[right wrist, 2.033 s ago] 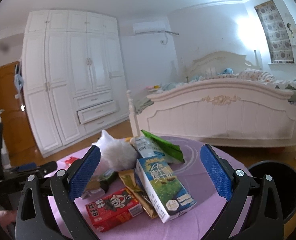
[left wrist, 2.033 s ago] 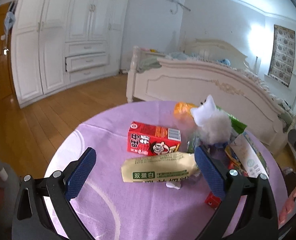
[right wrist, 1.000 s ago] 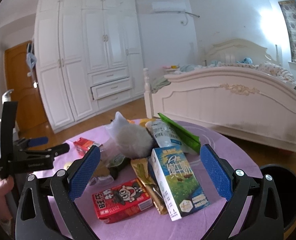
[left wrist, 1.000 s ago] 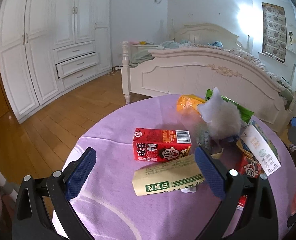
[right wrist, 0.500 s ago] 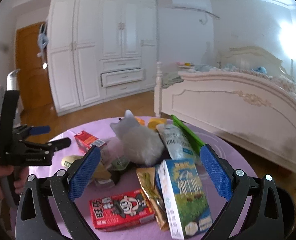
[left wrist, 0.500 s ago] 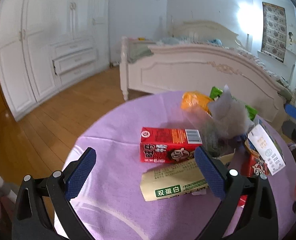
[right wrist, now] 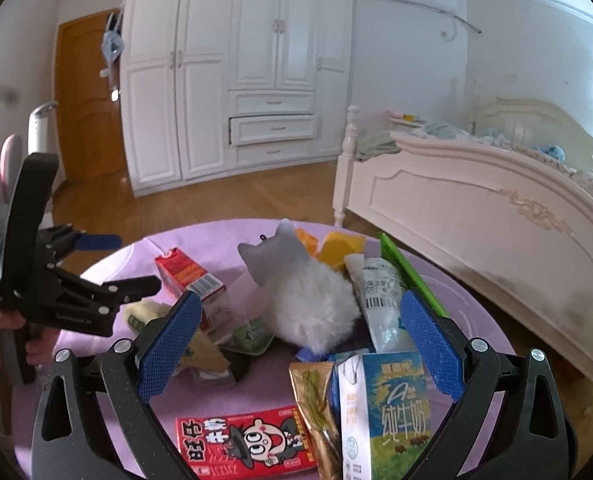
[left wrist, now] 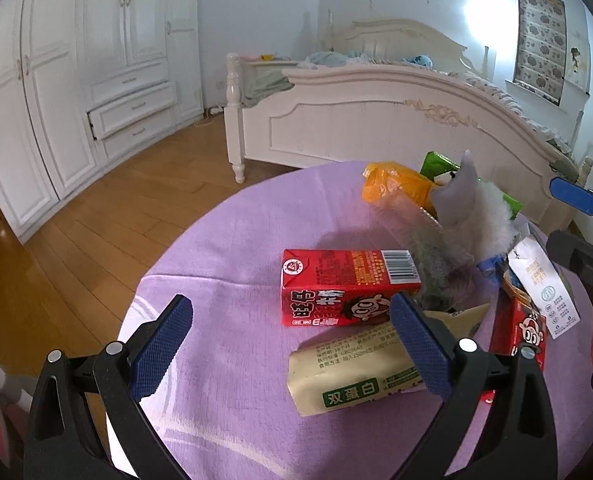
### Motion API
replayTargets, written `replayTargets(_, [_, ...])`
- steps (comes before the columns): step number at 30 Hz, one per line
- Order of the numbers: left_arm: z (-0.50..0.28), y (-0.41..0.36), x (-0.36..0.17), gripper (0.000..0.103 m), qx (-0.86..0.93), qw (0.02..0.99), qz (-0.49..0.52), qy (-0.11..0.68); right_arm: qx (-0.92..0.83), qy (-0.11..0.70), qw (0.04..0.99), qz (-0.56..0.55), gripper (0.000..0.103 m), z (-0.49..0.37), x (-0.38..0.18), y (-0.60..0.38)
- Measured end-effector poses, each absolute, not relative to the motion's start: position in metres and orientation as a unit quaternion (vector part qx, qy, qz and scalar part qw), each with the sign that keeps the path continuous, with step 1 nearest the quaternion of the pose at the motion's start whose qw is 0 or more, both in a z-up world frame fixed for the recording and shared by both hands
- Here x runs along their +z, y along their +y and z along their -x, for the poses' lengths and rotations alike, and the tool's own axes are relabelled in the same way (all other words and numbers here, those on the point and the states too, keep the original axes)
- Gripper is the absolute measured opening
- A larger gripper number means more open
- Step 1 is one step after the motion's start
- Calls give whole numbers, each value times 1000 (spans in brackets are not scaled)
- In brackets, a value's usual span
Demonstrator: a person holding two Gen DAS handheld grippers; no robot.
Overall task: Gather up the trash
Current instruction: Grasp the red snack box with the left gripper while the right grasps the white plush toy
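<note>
None of the trash looks collected yet. On the purple tabletop lie a red carton, a cream packet, a blue milk carton, wrappers and a grey fluffy toy. The left gripper and the right gripper hover near the heap, fingers spread wide, holding nothing. By my judgement, everything remains.

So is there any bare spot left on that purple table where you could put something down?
Yes. In the left wrist view the purple tablecloth lies bare on the wardrobe side of the red carton, and in front of it between the open left gripper fingers. Toward the bed it is crowded: fluffy toy, wrappers, blue milk carton, leaving only narrow gaps.
</note>
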State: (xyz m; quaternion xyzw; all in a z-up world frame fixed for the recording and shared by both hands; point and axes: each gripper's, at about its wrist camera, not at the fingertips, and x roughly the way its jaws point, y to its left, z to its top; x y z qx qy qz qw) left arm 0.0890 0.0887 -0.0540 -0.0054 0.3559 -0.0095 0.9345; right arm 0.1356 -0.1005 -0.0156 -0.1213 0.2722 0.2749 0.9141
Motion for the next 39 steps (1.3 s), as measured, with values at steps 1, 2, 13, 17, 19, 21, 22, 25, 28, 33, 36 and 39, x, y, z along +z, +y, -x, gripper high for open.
replayTargets(1, [-90,92,-55,98,-13,933,12,359,278,273,913,124,93,-137,-17,-99])
replayTargets(2, [-91,98,-57,98,-16,931,24,365,280,277,910,129,92,-139,-17,-96])
replayTargets(13, [-109,105,-62,98,-67,911,69,402,295,332,876,190,87,-183,-36,-51])
replayTargets(17, [-119,87,-63,98,-71,908,52,409,286,353,865,212,76,-196,-50,-40])
replayTargets(19, [-126,78,-66,98,-70,906,40,416,290,369,863,188,54,-202,-51,-44])
replayTargets(21, [-131,72,-68,98,-65,904,33,421,283,376,867,163,42,-205,-46,-53])
replayTargets(22, [-132,69,-69,98,-65,904,32,422,283,376,869,154,42,-204,-45,-57])
replayTargets(25, [-135,62,-71,98,-60,903,20,424,293,383,871,97,39,-198,-39,-78])
replayTargets(28, [-141,64,-75,98,-50,901,24,431,301,379,875,35,37,-190,-30,-101])
replayTargets(33, [-151,76,-85,97,-41,895,66,440,299,372,879,-13,37,-173,-23,-125])
replayTargets(36, [-151,82,-88,94,-37,894,87,437,300,372,878,-25,37,-160,-24,-134])
replayTargets(39, [-142,86,-82,93,-34,900,103,421,304,370,877,-43,37,-155,-26,-138])
